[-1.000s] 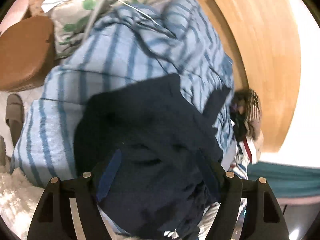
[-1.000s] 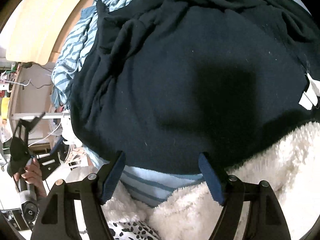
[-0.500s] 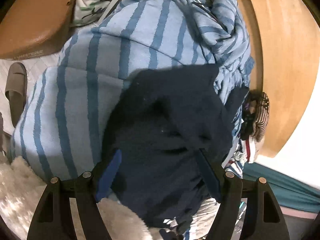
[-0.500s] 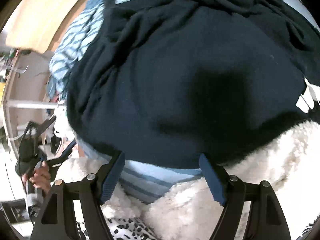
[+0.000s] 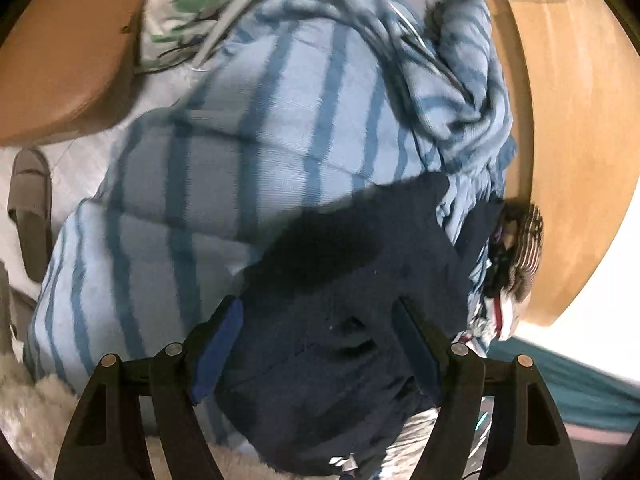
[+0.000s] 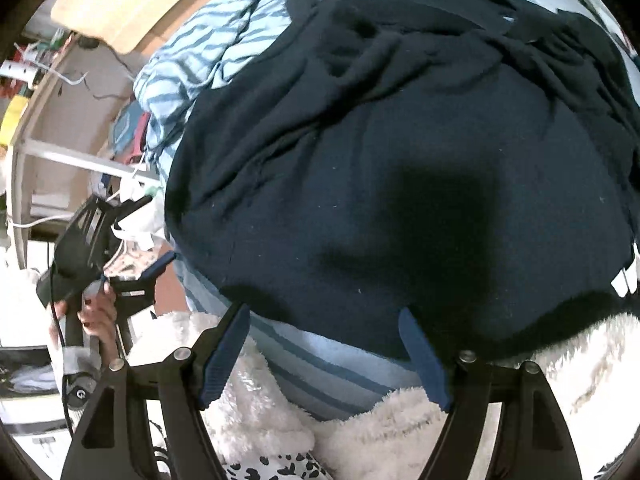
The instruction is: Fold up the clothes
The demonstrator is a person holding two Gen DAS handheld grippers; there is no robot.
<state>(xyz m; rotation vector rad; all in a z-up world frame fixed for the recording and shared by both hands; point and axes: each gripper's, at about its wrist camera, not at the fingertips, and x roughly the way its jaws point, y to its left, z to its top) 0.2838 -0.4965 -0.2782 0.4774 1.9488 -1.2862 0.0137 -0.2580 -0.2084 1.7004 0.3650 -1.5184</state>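
A dark navy garment (image 6: pixel 400 168) lies spread over a blue-striped blanket (image 5: pixel 224 184), and everything else sits around that blanket. In the right wrist view the garment's near hem runs across just ahead of the tongs, its long axis stretching away from them towards a rumpled, bunched far end; which end is collar or waist is hard to tell in the dark folds. White tags (image 6: pixel 626 278) show at its right edge. A fluffy white throw (image 6: pixel 392 424) hides the blanket's near edge.

The right tongs (image 6: pixel 324 348) stand wide open with nothing gripped, poised over the hem and the strip of blanket below it. The left tongs (image 5: pixel 318 344) are likewise wide open and empty, above a corner of the garment; they also appear at the blanket's left in the right wrist view, held by a hand (image 6: pixel 96 316).

Beyond the blanket's far side a wooden board (image 5: pixel 568 152) curves; a slipper (image 5: pixel 32 216) lies on the floor to its left. The pictures are blurred at the edges.
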